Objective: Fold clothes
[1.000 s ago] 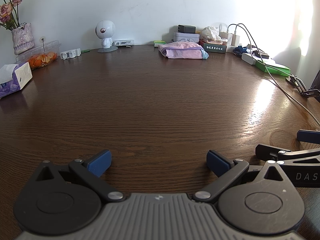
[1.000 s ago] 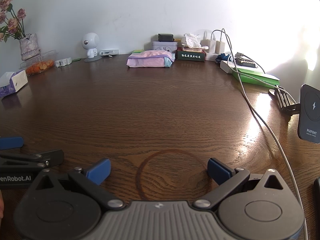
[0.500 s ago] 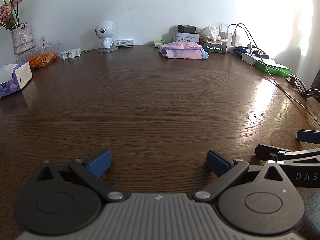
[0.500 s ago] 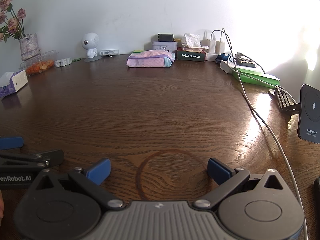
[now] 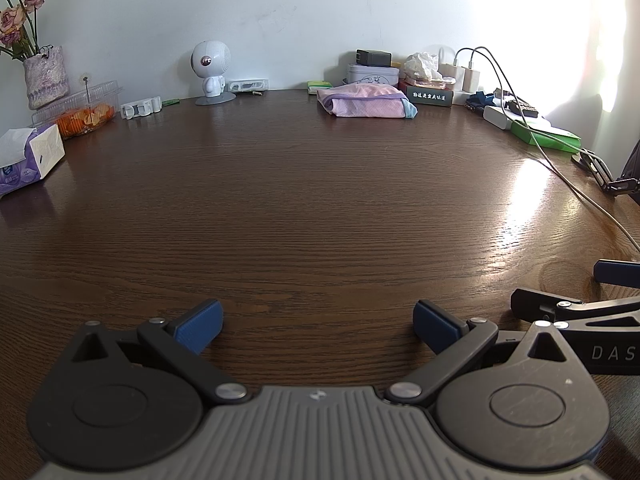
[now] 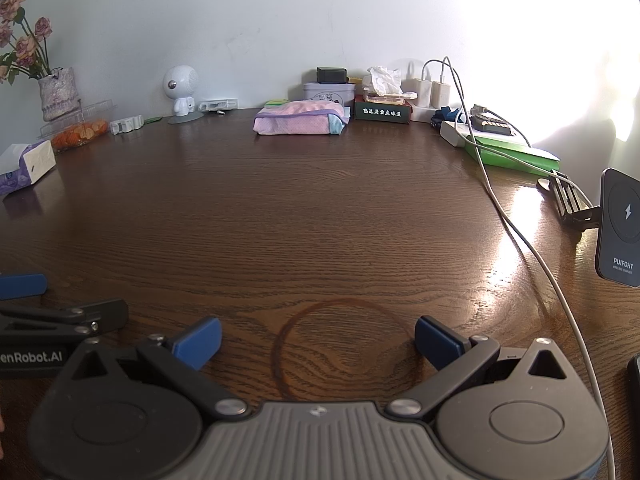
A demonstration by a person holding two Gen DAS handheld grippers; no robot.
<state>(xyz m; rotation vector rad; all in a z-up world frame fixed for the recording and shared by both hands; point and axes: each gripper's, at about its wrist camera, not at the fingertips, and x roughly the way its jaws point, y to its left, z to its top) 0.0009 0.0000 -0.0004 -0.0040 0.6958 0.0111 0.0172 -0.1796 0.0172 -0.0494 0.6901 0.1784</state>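
A folded pink garment with purple trim [image 5: 366, 101] lies at the far edge of the dark wooden table [image 5: 312, 200], near the wall; it also shows in the right wrist view [image 6: 300, 119]. My left gripper [image 5: 318, 326] is open and empty, low over the near table edge, far from the garment. My right gripper [image 6: 318, 340] is open and empty, beside the left one. Each gripper's side shows in the other's view.
A tissue box [image 5: 28, 158], a fruit container [image 5: 78, 110] and a flower vase [image 5: 44, 76] stand at the left. A white robot figure [image 5: 210, 70], tins, chargers, a green box [image 6: 516, 154] and cables [image 6: 532, 248] line the back and right. A wireless charger stand [image 6: 620, 228] stands at the right.
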